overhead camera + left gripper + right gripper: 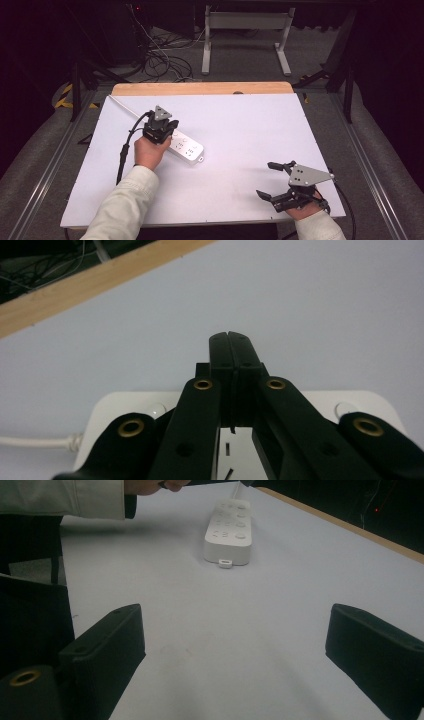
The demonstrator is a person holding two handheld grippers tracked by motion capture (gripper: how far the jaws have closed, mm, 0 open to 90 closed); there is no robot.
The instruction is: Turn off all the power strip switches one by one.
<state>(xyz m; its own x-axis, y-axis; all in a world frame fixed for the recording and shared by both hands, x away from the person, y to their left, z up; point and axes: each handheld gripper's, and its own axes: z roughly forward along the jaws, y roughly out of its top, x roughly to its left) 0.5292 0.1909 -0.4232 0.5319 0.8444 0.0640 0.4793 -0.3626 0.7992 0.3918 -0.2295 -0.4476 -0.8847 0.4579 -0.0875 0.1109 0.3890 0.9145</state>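
A white power strip (184, 145) lies flat on the white table (240, 135), a bit left of the middle, turned at a slant. Its white cord (122, 106) runs from its far left end toward the back left corner of the table. In the right gripper view the strip (229, 532) shows round buttons on top and a small loop at its near end.

The left hand-held gripper (159, 131) is right over the left end of the power strip, pointing down. Its jaws are pressed together with nothing between them. In the left gripper view the closed tips (231, 357) stick out past the strip (360, 402), which lies just under the black arms; whether the tips touch the strip cannot be told. The person's left hand (147, 152) and pale sleeve (125, 202) come up from the bottom edge.

The right hand-held gripper (276, 181) sits near the front right corner of the table, well apart from the strip. Its 2 jaws stand wide, with bare table between them.

Nothing lies between the 2 hand-held grippers. A wooden edge (200, 88) runs along the back of the table. Behind it are tangled cables (160, 57) on the floor and a pale metal frame (245, 35)
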